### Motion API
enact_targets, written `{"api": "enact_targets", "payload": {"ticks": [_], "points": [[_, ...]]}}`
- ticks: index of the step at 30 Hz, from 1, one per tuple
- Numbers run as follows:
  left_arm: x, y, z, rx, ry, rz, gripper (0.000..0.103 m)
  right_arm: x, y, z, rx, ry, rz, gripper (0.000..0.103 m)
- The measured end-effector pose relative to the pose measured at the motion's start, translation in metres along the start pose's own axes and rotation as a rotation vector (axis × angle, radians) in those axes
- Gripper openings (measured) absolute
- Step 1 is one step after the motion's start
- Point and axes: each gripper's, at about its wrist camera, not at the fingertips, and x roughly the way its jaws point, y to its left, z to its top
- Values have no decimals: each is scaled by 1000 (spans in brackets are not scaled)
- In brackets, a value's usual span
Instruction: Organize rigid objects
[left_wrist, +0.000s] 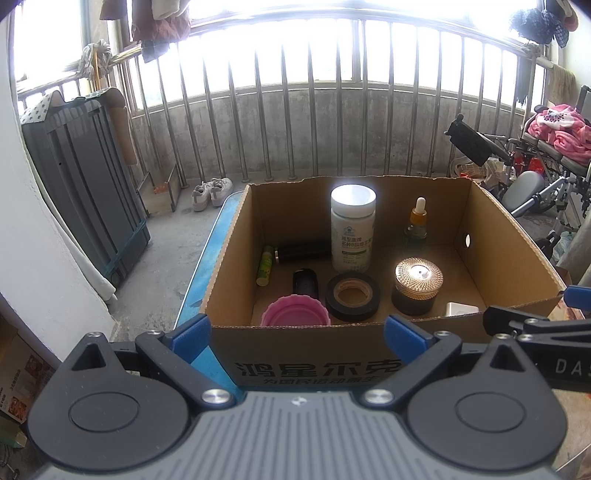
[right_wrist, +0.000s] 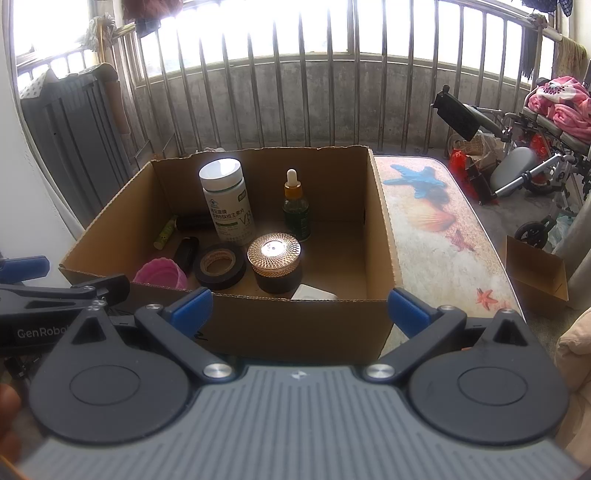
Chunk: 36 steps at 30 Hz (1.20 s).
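Observation:
An open cardboard box (left_wrist: 517, 243) (right_wrist: 380, 229) stands on a table. Inside stand a white pill bottle (left_wrist: 352, 229) (right_wrist: 227, 203), a dropper bottle (left_wrist: 416, 225) (right_wrist: 295, 206) and a dark jar with a gold lid (left_wrist: 417, 286) (right_wrist: 275, 262). A black tape roll (left_wrist: 352, 297) (right_wrist: 220, 266), a pink cup (left_wrist: 295, 312) (right_wrist: 162, 275), a green tube (left_wrist: 265, 265), a black cylinder (left_wrist: 301, 252) and a white object (left_wrist: 461, 309) lie there too. My left gripper (left_wrist: 297, 332) and right gripper (right_wrist: 299, 306) are open and empty at the box's near wall, side by side.
The table has a blue edge (left_wrist: 207, 258) and a seashell-print top (right_wrist: 436, 229). A grey cabinet (left_wrist: 85, 177) stands left, a wheelchair with pink cloth (right_wrist: 535, 125) right. A small cardboard box (right_wrist: 535, 277) sits on the floor. Railing bars run behind.

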Motion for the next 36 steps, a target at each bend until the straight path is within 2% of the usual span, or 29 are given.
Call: {"api": "enact_targets", "payload": {"ticks": [36], "points": [[-2,1,1,2,2,-2,100,-4,0,-2,5,6,-4,102]]}}
